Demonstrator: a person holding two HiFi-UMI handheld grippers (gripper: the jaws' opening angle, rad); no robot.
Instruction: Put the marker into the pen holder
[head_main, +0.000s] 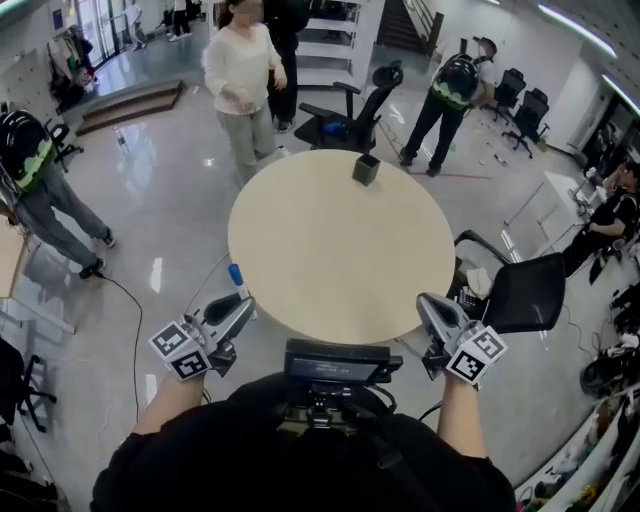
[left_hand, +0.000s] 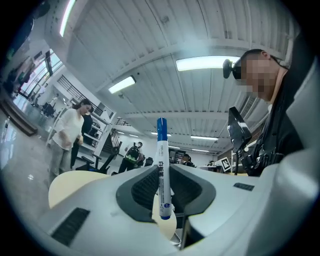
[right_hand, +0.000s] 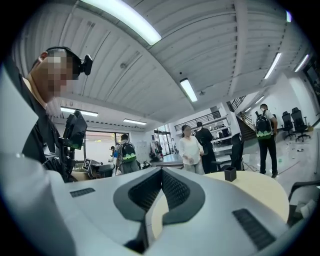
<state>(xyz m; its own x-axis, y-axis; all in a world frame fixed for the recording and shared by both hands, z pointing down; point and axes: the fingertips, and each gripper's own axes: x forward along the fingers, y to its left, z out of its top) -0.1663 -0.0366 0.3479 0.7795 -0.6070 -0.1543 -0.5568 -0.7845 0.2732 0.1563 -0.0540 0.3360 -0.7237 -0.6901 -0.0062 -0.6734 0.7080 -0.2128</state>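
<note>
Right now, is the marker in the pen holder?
No, out: the left gripper holds the marker; the pen holder stands across the table.

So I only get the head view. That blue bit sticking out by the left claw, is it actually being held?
Observer: Yes. The left gripper view shows the left claw shut on a white marker, which stands upright with its blue end up.
Operator: And the right claw, anything in it?
Observer: No. The right gripper view shows the right claw shut and empty.
</note>
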